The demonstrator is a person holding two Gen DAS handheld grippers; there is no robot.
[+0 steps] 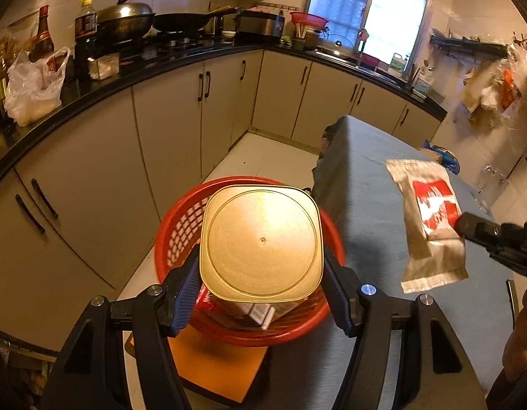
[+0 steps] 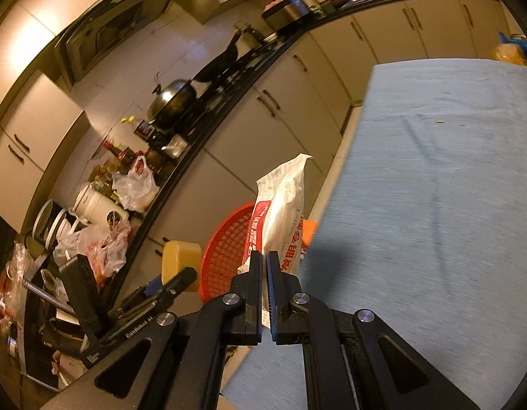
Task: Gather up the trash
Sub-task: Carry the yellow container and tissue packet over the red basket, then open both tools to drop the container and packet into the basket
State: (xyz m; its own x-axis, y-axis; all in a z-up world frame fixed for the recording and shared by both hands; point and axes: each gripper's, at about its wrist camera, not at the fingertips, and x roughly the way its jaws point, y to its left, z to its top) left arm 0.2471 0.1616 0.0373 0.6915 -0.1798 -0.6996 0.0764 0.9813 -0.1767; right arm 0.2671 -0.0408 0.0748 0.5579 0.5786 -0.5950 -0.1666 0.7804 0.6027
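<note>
My left gripper [image 1: 261,270] is shut on a rounded-square tan container [image 1: 261,241], its flat base facing the camera, held right above a red plastic basket [image 1: 181,232] that holds some packaging. My right gripper [image 2: 265,256] is shut on the edge of a white and red snack packet [image 2: 283,212], held in the air over the table's left edge, with the red basket [image 2: 225,249] beyond it. The left wrist view shows that packet [image 1: 430,222] to the right of the basket, pinched by the right gripper [image 1: 459,225]. The tan container [image 2: 179,261] shows in the right wrist view too.
The basket sits on an orange stool [image 1: 215,365] beside a table with a grey-blue cloth [image 1: 372,177]. A black countertop [image 1: 161,68] with woks, bottles and plastic bags runs along beige cabinets [image 1: 167,130]. A sink sits under the window.
</note>
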